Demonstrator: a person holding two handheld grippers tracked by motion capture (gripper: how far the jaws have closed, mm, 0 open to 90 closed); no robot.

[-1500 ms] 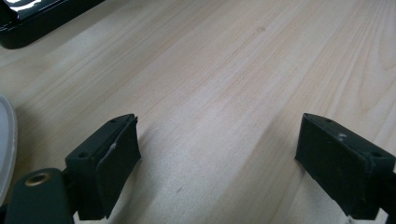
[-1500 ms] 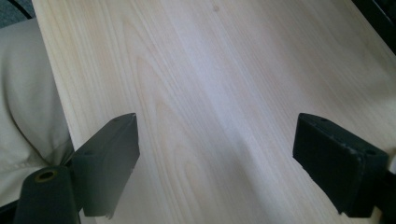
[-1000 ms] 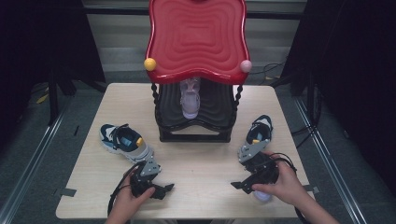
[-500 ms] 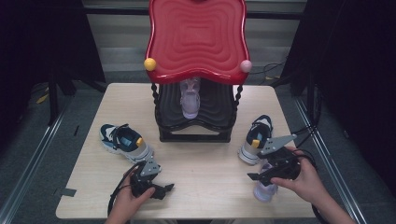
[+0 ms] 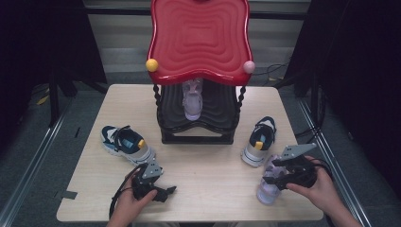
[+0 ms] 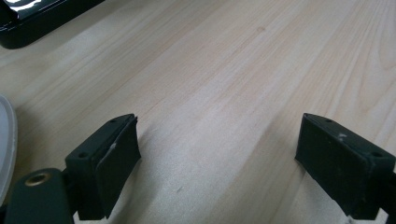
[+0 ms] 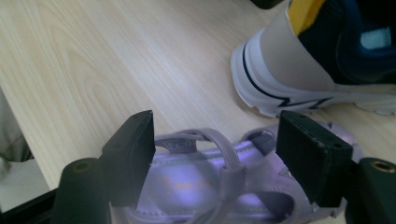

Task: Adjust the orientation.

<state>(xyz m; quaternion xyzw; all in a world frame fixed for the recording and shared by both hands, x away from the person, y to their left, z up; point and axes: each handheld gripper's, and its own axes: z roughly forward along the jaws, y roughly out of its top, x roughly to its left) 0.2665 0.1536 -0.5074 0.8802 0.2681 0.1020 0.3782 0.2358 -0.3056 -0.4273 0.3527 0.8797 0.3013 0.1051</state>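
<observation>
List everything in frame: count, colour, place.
table: 1, light wood, centre.
shoe rack: 1, wavy red top over black lower shelf, back centre of table.
lilac sandal on rack: 1, on the black shelf.
lilac sandal: 1, front right of table, between the right fingers, not yet clamped.
left sneaker: 1, navy, white, yellow, left of rack.
right sneaker: 1, same colours, right of rack.
left gripper: 1, black, front left, open over bare table.
right gripper: 1, black, jaws just closing around the sandal.
</observation>
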